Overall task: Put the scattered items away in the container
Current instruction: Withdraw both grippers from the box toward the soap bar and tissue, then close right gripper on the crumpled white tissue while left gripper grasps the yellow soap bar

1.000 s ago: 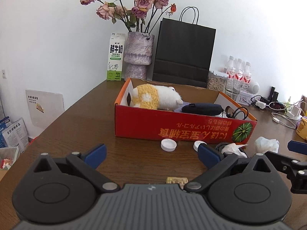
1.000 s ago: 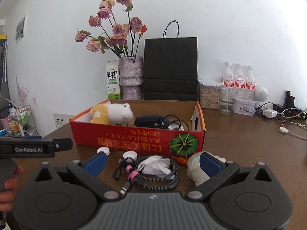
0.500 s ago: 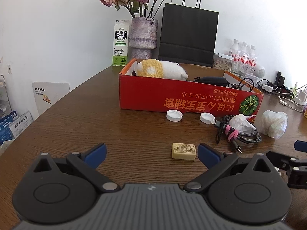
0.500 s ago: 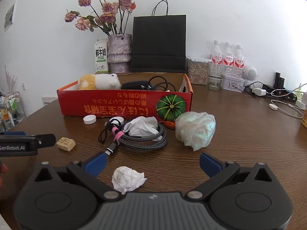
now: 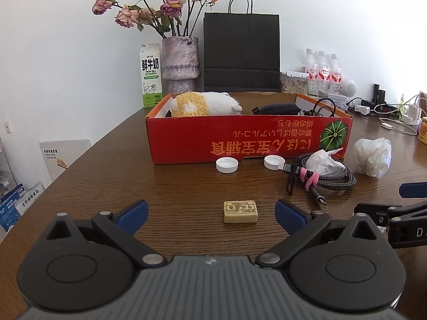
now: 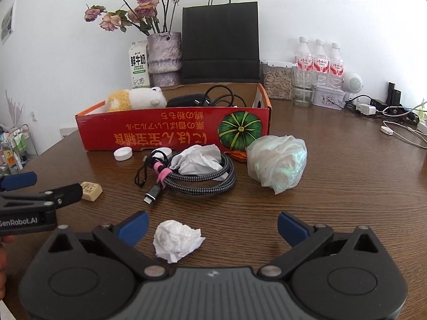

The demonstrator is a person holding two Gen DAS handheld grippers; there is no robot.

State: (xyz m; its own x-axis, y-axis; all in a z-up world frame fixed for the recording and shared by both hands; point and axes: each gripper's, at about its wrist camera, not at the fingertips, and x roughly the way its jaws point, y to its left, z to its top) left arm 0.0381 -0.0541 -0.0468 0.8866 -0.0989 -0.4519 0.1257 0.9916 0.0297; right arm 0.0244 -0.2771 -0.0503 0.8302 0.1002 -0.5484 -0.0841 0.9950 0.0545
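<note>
A red cardboard box (image 5: pixel 248 138) (image 6: pixel 170 133) holds a plush toy (image 5: pixel 205 104) and a black pouch with cables. Scattered in front of it lie two white caps (image 5: pixel 226 164), a coiled braided cable (image 6: pixel 197 172) with a tissue on it, a bagged bundle (image 6: pixel 277 160), a small tan block (image 5: pixel 240 211) and a crumpled tissue (image 6: pixel 176 240). My left gripper (image 5: pixel 210 214) is open, with the tan block on the table between its fingers. My right gripper (image 6: pixel 212 226) is open just above the crumpled tissue.
Behind the box stand a milk carton (image 5: pixel 151 76), a vase of dried roses (image 5: pixel 181 64), a black paper bag (image 5: pixel 241 52), water bottles (image 6: pixel 317 58) and a jar. Chargers and cables (image 6: pixel 395 117) lie at the far right. The table's left edge drops off near papers (image 5: pixel 64 154).
Both grippers have pulled back from the box toward the near table edge. The tan block and the crumpled tissue have come into view between their fingers. Both stay open.
</note>
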